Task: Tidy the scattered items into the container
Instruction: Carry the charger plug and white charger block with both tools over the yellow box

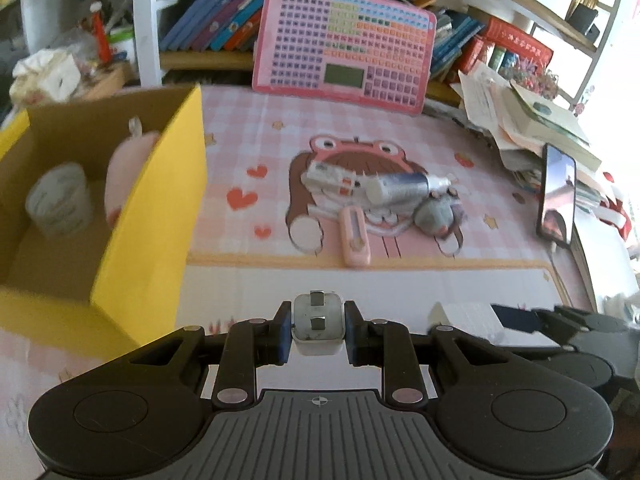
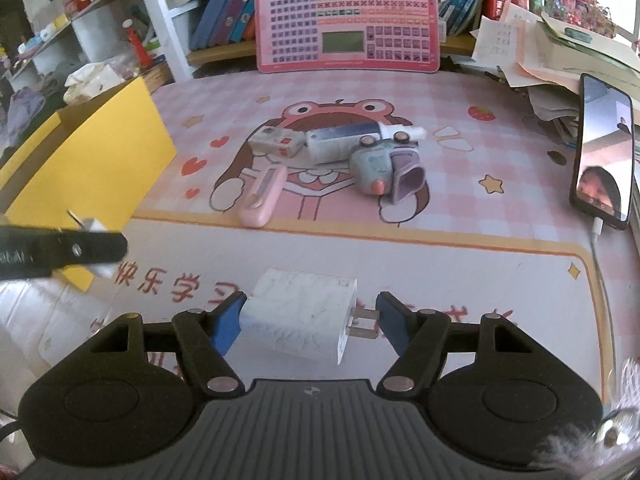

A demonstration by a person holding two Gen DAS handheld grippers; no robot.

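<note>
Small plug [image 1: 319,325] clamped in left fingers [image 1: 282,330]; right fingers [image 2: 390,320] spread around white charger [image 2: 298,318].

The box [image 1: 152,216] stands at the left of the mat [image 2: 500,240], with a cup [image 1: 60,200] and a plush [image 1: 124,172] inside. Mid-mat lies a cluster: case [image 2: 276,142], tube [image 2: 344,140], toy [image 2: 380,164], with a clip [image 2: 262,194] just nearer. A charger [image 2: 296,320] lies near. The phone [image 2: 604,152] leans at the right; the board [image 2: 348,16] stands at the far edge.
</note>
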